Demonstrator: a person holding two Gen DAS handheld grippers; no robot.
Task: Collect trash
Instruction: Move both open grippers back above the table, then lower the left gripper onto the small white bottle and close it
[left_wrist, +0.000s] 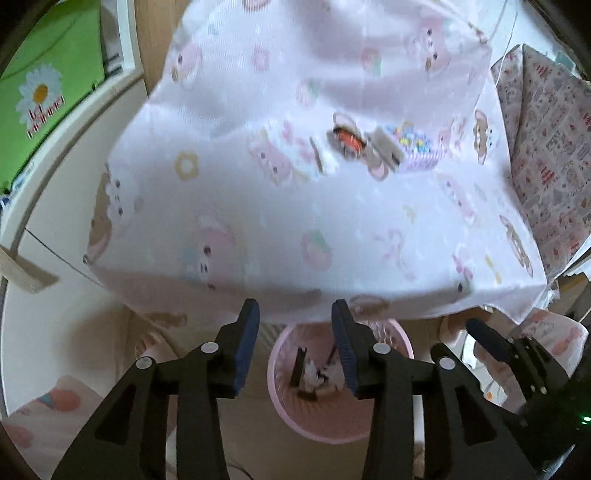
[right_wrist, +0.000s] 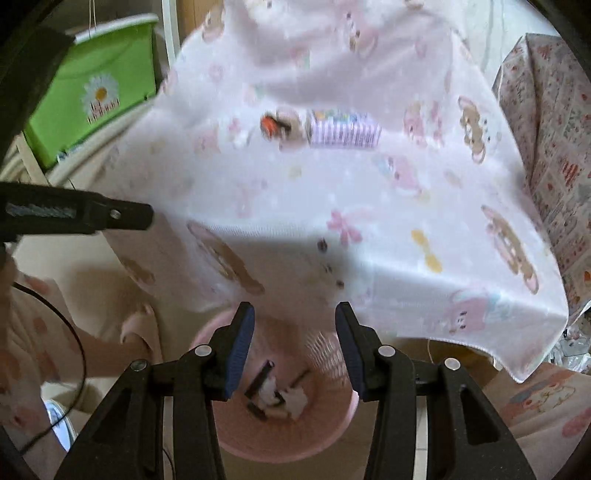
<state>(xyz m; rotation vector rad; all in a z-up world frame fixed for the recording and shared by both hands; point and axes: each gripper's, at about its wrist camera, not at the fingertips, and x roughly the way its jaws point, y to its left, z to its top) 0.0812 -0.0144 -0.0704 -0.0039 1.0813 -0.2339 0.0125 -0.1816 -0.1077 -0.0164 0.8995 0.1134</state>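
Note:
A pink trash basket (left_wrist: 284, 410) (right_wrist: 236, 439) stands on the floor below the table's front edge, with white crumpled paper (right_wrist: 295, 400) and dark scraps inside. My left gripper (left_wrist: 295, 347) is open and empty above the basket. My right gripper (right_wrist: 295, 347) is open and empty above the basket too. On the table, covered by a pink cartoon cloth (left_wrist: 295, 206) (right_wrist: 332, 192), lie an orange-and-black item (left_wrist: 347, 142) (right_wrist: 271, 125), a purple striped box (left_wrist: 417, 147) (right_wrist: 343, 129) and a small white piece (left_wrist: 327, 158).
A green bin with a daisy (left_wrist: 48, 92) (right_wrist: 96, 92) stands at the left. A patterned cloth-covered piece (left_wrist: 546, 147) (right_wrist: 554, 129) stands at the right. The left gripper's side shows in the right wrist view (right_wrist: 74, 214). A person's pink-patterned clothing lies low at both sides.

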